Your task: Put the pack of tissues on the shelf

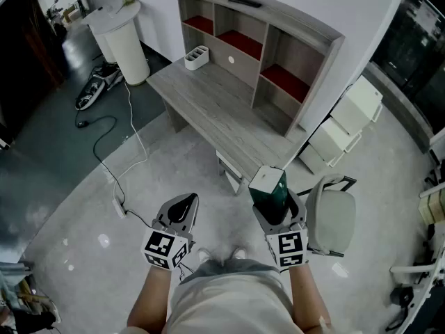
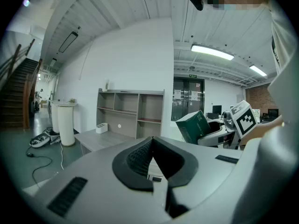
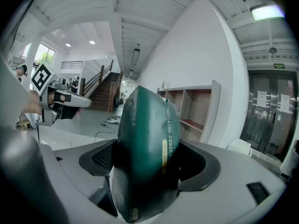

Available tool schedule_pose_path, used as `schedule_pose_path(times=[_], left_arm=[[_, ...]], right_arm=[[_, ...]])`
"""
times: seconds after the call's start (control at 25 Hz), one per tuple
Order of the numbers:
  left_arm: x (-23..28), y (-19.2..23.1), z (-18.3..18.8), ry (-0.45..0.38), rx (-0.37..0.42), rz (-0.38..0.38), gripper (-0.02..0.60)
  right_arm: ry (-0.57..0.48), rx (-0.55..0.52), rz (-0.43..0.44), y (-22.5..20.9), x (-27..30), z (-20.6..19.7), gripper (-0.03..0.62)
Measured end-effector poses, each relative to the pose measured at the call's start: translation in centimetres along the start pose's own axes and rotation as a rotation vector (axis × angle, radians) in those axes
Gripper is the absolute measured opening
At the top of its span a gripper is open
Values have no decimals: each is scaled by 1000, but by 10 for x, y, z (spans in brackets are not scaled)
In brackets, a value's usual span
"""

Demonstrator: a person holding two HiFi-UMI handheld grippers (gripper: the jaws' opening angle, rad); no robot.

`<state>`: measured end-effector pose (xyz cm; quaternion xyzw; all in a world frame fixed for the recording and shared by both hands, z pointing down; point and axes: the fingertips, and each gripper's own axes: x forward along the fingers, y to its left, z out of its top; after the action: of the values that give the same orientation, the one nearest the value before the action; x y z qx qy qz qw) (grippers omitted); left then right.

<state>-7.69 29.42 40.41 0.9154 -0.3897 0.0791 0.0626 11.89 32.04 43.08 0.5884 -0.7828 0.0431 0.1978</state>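
**Pack of tissues** (image 1: 268,185): green, upright, clamped between the wide-spread right tongs (image 1: 277,211), in the air short of the table's (image 1: 208,103) near edge.
**Shelf** (image 1: 292,18): along the table's far edge.
**Left tongs** (image 1: 184,204): closed, empty.
**Step, judged:** carrying.
**Next:** reach across the table, seat the pack in a compartment, release.

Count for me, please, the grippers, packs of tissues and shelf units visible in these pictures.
Grippers: 2 (left gripper, right gripper)
Pack of tissues: 1
Shelf: 1
Total: 4
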Motion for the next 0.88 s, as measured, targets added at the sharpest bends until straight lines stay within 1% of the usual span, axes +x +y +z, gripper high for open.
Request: schedule_pose_path(times=[0.24,0.44,0.56,0.72,0.88], left_arm=[[12,-27,1,26,12,11,15],[32,-39,-3,53,35,22,15],[47,-38,-2,60,28,21,15],[72,-33,-3,60,19,0,15],[103,-13,-6,68,9,-27,15]], right_arm=[[-5,3,8,-25,-13,-13,423],[-42,23,6,-52,-14,-17,423],[-17,41,0,-64,-10,-27,423],[17,55,-22,-82,6,-35,423],[35,58,-35,-93,36,-33,423]])
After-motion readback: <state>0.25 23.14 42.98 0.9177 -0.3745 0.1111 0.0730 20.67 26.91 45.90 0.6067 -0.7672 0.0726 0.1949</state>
